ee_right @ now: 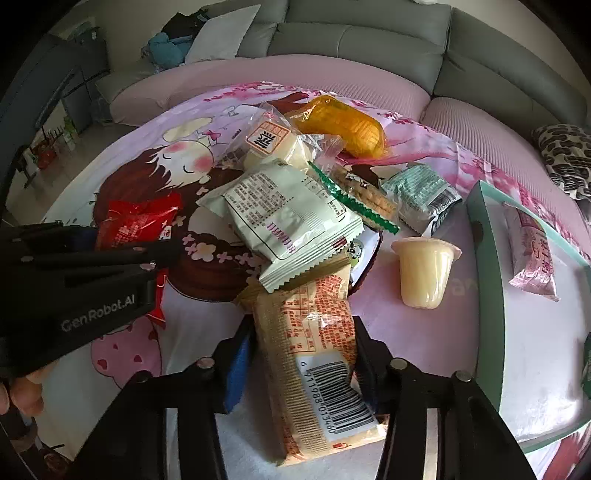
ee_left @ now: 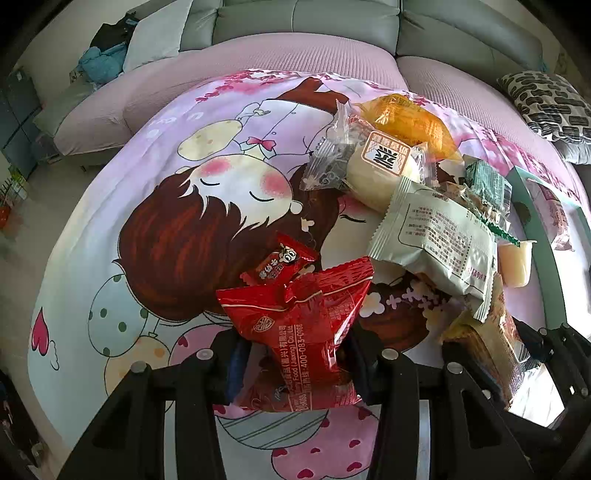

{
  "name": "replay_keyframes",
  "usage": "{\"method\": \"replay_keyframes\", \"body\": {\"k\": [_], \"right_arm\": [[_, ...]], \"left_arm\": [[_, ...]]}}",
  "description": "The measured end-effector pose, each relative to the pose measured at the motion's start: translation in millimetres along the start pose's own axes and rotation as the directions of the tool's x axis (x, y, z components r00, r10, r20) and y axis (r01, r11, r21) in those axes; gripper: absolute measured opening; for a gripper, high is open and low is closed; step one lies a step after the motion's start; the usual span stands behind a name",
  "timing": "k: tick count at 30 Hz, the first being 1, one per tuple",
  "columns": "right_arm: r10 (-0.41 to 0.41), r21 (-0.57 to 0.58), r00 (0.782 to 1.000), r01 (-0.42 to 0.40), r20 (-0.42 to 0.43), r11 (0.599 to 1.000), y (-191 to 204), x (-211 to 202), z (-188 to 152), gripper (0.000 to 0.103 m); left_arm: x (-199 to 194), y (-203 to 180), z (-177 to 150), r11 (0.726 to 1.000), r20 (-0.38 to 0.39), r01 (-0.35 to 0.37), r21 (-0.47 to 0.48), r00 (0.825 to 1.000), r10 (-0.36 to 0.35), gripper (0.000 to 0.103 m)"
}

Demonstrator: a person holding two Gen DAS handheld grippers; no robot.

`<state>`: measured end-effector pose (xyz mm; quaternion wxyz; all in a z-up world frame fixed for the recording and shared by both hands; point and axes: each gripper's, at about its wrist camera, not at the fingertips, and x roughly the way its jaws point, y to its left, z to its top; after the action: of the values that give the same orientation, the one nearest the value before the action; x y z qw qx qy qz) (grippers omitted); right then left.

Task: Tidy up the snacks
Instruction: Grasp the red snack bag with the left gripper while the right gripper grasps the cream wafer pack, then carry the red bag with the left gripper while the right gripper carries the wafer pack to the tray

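A pile of wrapped snacks lies on a pink cartoon bedsheet (ee_left: pixel 155 177). My left gripper (ee_left: pixel 295 354) is shut on a red snack packet (ee_left: pixel 303 325), fingers pressing its sides; it also shows in the right wrist view (ee_right: pixel 136 221). My right gripper (ee_right: pixel 301 350) is shut on a tan cracker packet with a barcode (ee_right: pixel 314 354). The pale green packet (ee_right: pixel 291 218), a white cake packet (ee_right: pixel 269 144), an orange packet (ee_right: pixel 343 125) and a jelly cup (ee_right: pixel 424 269) lie beyond. A teal tray (ee_right: pixel 487 280) at right holds a pink packet (ee_right: pixel 532 254).
A small red candy wrapper (ee_left: pixel 280 262) lies just past the red packet. A dark green packet (ee_right: pixel 421 195) and a green-edged biscuit packet (ee_right: pixel 362 195) sit in the pile. A grey sofa (ee_right: pixel 354 33) and patterned cushion (ee_right: pixel 565 158) stand behind the sheet.
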<state>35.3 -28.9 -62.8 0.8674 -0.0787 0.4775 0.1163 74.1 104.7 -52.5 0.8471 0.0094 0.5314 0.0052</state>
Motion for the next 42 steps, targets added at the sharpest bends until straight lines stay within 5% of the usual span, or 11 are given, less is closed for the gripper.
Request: {"method": "replay_keyframes", "body": {"k": [10,42], "right_arm": [[0.049,0.039,0.999,-0.049,0.014,0.998,-6,-6,-2,0.039],[0.099,0.119,0.983,-0.118,0.153,0.986,-31,-68,2,0.038]], "left_arm": [[-5,2,-1,1.0,0.005,-0.002,-0.01,1.0,0.002,0.047],[-46,-8,2,1.0,0.117,-0.022,0.01,0.993,0.02,0.045]]}}
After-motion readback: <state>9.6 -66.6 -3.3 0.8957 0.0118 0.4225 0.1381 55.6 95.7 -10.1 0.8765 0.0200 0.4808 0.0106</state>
